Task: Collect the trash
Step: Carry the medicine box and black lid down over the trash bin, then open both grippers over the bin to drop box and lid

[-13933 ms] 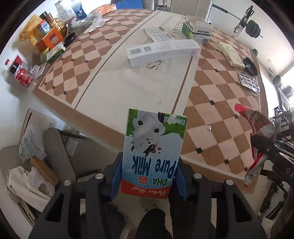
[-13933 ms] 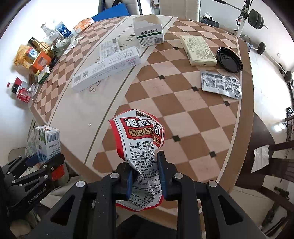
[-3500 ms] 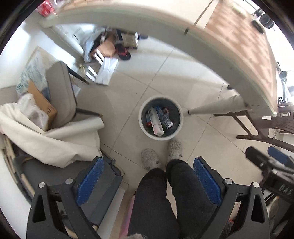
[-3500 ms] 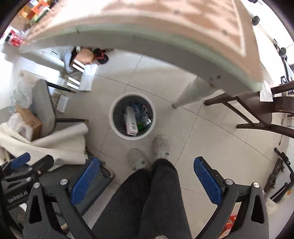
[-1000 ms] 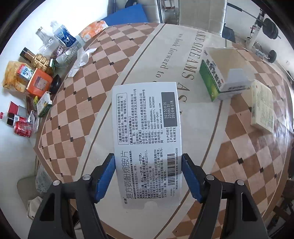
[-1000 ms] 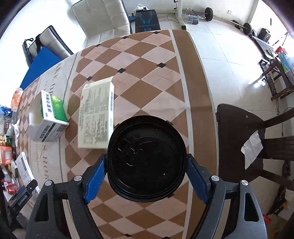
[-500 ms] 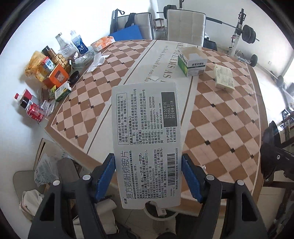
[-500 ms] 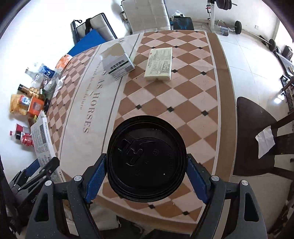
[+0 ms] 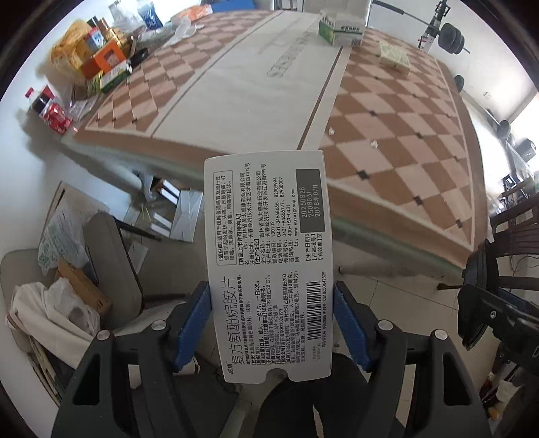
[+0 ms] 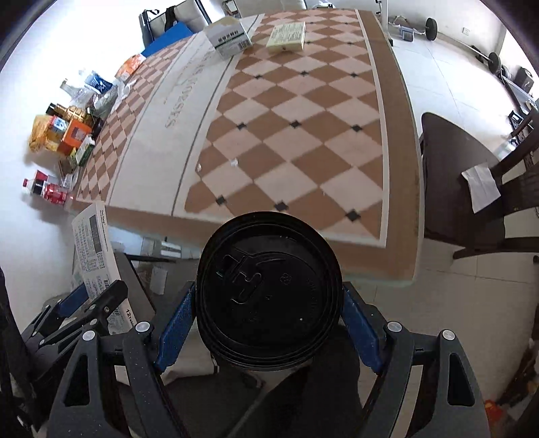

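Observation:
My left gripper (image 9: 271, 323) is shut on a long white medicine box (image 9: 269, 256) with black print, held off the near edge of the checkered table (image 9: 387, 134). The box and left gripper also show in the right wrist view (image 10: 96, 256). My right gripper (image 10: 267, 320) is shut on a black plastic cup lid (image 10: 269, 289), held past the table's near edge (image 10: 303, 236). A green and white carton (image 9: 340, 27) and a pale yellow flat box (image 9: 394, 55) lie at the table's far end.
Bottles, cans and snack packets (image 9: 87, 57) crowd the table's left side. A grey chair (image 9: 111, 252) and piled cloth and cardboard (image 9: 50, 303) stand on the floor at left. A dark wooden chair (image 10: 471, 188) stands at right.
Both grippers have drawn back and down from over the table to beyond its near edge, still holding the medicine box and the black lid. The floor under the table has come into view.

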Tool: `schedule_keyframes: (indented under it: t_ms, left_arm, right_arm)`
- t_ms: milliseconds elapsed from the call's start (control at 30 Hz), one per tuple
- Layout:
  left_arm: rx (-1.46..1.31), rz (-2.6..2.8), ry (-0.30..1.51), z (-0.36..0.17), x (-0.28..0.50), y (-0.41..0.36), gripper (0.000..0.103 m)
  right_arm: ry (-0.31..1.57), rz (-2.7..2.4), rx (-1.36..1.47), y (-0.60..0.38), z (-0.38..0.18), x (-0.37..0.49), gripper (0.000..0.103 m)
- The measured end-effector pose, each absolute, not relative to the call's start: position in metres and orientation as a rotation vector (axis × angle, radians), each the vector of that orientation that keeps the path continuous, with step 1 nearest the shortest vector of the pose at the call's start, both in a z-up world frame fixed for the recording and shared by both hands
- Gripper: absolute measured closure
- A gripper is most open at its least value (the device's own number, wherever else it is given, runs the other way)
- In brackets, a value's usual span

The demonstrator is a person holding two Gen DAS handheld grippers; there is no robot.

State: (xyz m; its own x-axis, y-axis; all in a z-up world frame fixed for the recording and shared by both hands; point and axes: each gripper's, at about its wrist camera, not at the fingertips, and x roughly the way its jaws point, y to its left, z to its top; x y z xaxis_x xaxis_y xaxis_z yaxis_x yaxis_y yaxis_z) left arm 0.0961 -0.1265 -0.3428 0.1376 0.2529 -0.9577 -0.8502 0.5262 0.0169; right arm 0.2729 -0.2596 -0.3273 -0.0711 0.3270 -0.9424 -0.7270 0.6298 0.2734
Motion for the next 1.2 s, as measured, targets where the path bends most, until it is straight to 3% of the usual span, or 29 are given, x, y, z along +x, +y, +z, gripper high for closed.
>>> schedule_keyframes:
  t_ms: [600,800,967,1033,1100,1200]
  left_arm:
    - [-0.868,0.859,1.423,-0.635,0.079,-0.107,0.034]
    - [-0.912,0.800,1.455,-0.700,0.081,-0.102,0.033]
    - [-1.042,0.724,1.434,-0.733,0.075,-0.092,0.033]
    - [-1.069,0.710,1.428,-0.738,0.072,-0.091,0.028]
    - [-1.081,0.717,1.425,-0.741,0.069,-0.088,0.009]
    - [-1.075,0.744,1.438,-0.739,0.065,-0.088,0.004]
  right_arm:
    - [1.587,0.885,-0.696,-0.258,-0.639,0.220,0.019]
    - [1.593,0.890,-0.771,-0.245,-0.739,0.222,0.019]
    - [1.614,0.905,-0.791,-0.226,-0.790,0.222,0.018]
    - [1.626,0.916,-0.798,-0.222,-0.805,0.218,0.016]
    - [1.635,0.929,-0.796,-0.221,-0.817,0.217,0.015]
    - [1.653,0.952,-0.802,-0.215,-0.830,0.209,0.012]
